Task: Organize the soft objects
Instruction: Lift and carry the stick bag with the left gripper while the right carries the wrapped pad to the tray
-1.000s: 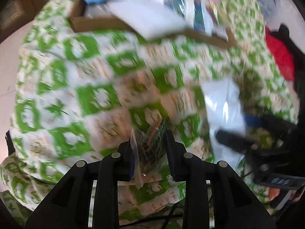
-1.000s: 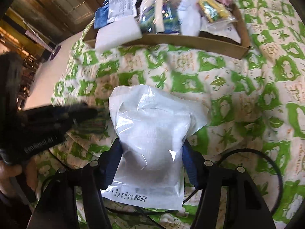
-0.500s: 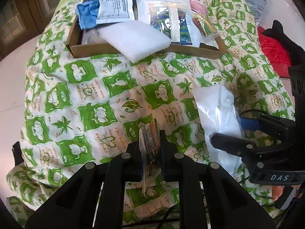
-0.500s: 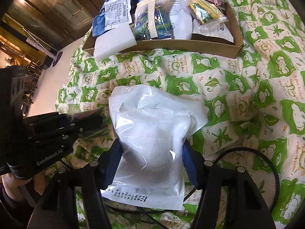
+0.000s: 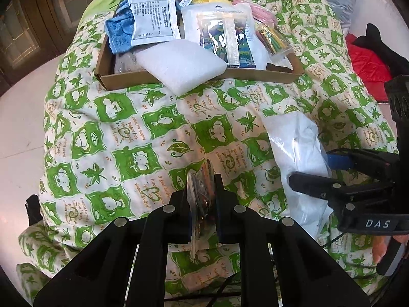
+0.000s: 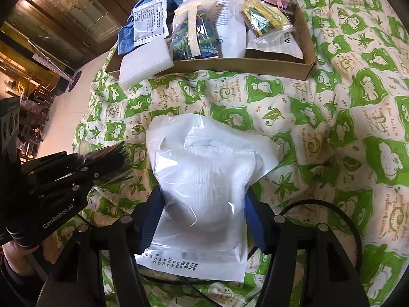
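My left gripper (image 5: 203, 179) is shut on a small clear packet (image 5: 200, 199) with dark contents, held edge-on above the green-and-white quilt (image 5: 122, 138). It also shows in the right wrist view (image 6: 112, 163). My right gripper (image 6: 202, 194) is shut on a white plastic bag (image 6: 202, 176) of white fabric. That bag also shows at the right of the left wrist view (image 5: 296, 151). A cardboard tray (image 5: 255, 75) at the far end of the quilt holds several soft items: a blue towel (image 5: 120, 33), white packets and a white foam pad (image 5: 179, 64) that overhangs its front wall.
A red cloth (image 5: 365, 61) and dark clothing lie off the quilt at the right. Pale floor (image 5: 18, 117) lies left of the bed. A black cable (image 6: 332, 209) loops on the quilt by my right gripper. Wooden furniture stands at the far left.
My left gripper has closed tighter on the packet and drawn back and up, so the whole tray has come into view. My right gripper keeps its hold and has barely moved.
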